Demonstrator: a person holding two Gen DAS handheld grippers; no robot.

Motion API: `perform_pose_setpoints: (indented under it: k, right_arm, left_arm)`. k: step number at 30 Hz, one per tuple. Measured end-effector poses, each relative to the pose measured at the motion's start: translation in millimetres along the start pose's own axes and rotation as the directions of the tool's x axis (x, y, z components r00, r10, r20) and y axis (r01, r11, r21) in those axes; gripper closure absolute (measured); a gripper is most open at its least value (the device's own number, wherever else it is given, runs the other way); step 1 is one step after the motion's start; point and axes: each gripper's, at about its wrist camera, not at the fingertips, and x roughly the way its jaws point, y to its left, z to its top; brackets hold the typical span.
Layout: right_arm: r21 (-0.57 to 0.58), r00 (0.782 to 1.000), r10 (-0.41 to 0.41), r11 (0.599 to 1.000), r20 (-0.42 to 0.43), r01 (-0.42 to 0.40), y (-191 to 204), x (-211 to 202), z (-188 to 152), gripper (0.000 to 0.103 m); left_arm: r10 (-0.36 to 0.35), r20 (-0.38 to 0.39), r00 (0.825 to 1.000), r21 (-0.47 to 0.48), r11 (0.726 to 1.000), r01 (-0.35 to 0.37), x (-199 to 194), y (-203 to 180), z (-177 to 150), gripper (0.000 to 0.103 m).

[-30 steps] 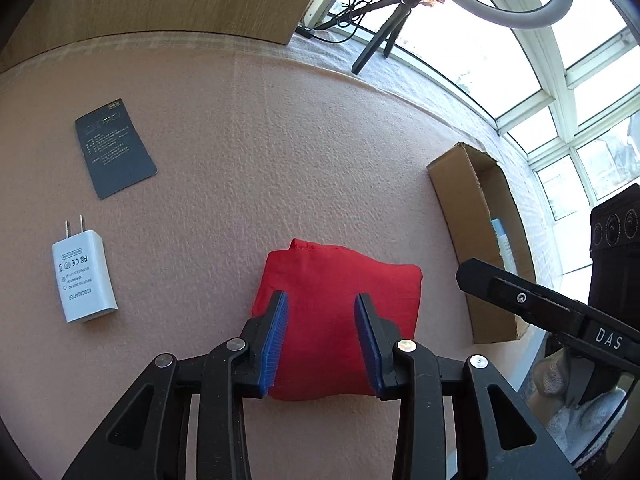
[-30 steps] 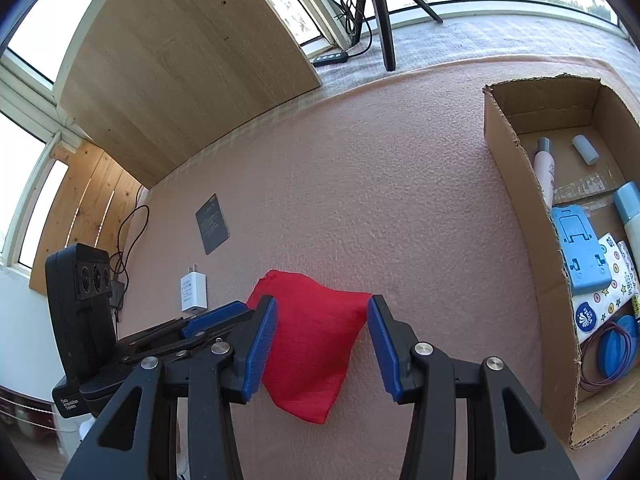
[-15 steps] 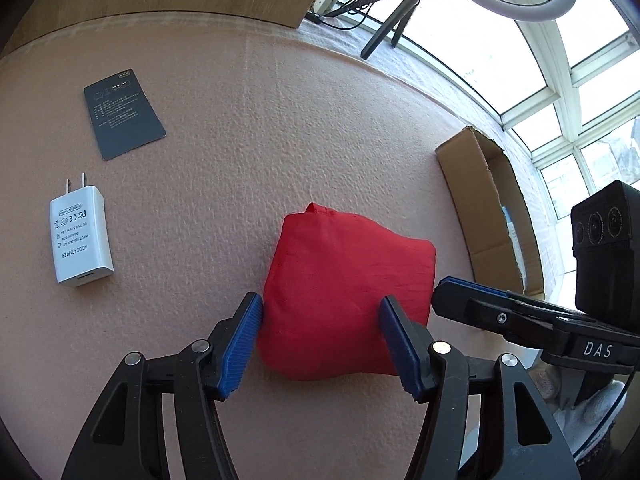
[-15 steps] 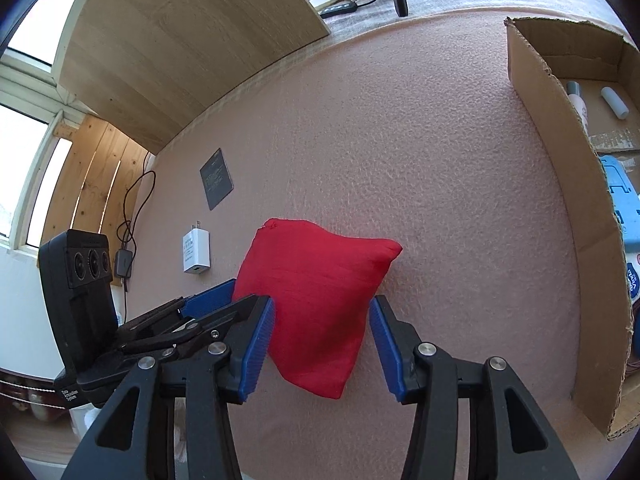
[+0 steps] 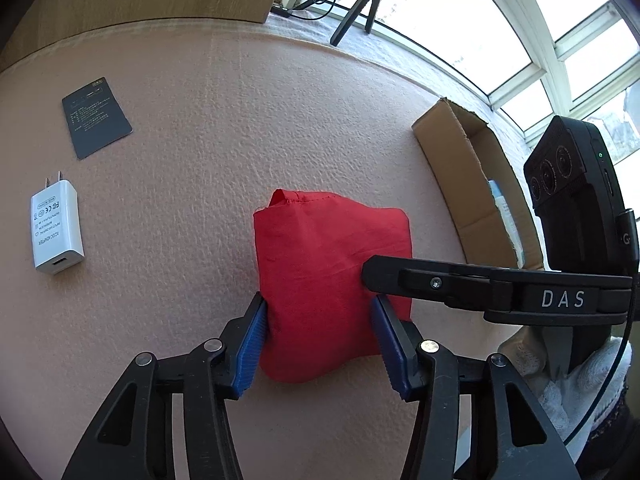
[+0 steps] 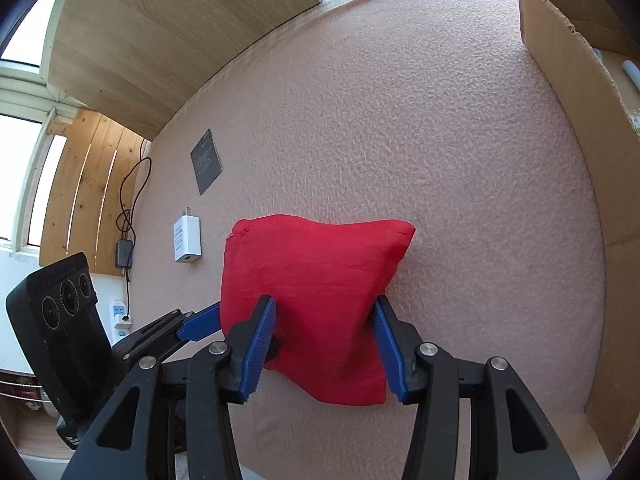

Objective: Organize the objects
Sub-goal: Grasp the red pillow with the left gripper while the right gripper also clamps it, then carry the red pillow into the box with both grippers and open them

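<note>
A red cloth pouch (image 5: 328, 248) lies on the pink table cover. My left gripper (image 5: 320, 336) straddles its near end, and both blue pads press into its sides. In the right wrist view the same pouch (image 6: 316, 264) sits between the wide jaws of my right gripper (image 6: 320, 336), which is open. Its left pad rests over the cloth and its right pad sits at the pouch's edge. One black finger of the right gripper (image 5: 440, 280) crosses over the pouch's right side. A blue fingertip of the left gripper (image 6: 200, 326) pokes in from the left.
An open cardboard box (image 5: 460, 168) stands to the right, its wall (image 6: 580, 120) close by. A white plug adapter (image 5: 56, 230) and a dark card (image 5: 96, 118) lie to the left. A tripod (image 5: 356, 12) and a wooden board (image 6: 160, 32) stand at the back.
My left gripper opened wide, moved forward around the pouch, then narrowed onto its sides. The right gripper came closer, and the pouch now lies between its unchanged jaws.
</note>
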Motion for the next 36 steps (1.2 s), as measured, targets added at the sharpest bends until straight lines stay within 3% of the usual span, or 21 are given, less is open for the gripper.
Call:
perform_pose_setpoints:
  k: [6,13,25,36]
  right_arm:
    - [-0.047,0.999,-0.01,0.999,0.046,0.012,7.6,-15.9,0.3,0.056]
    - [-0.066,0.985,0.002,0.998,0.172,0.009,4.6,-73.0,7.0,0.056]
    - [-0.026,0.917,-0.124,0.989,0.38,0.145,-48.6,-173.7,16.6,0.056]
    - [0.061,0.876,-0.22,0.975,0.429,0.214,-104.5,-211.0,30.9,0.057]
  left_arm:
    - [0.018,0.022,1.0,0.025,1.0,-0.019,-7.2,-18.5,1.8,0.048]
    - [0.023,0.106,0.994,0.119,0.992,-0.036,-24.6,-68.2,30.7,0.048]
    - [-0.055,0.15,0.987,0.278,0.96,0.011,1.3,-179.0,77.1,0.048]
    - [-0.066,0.121,0.99,0.347,0.938,0.02,48.0,-255.4,98.8,0.048]
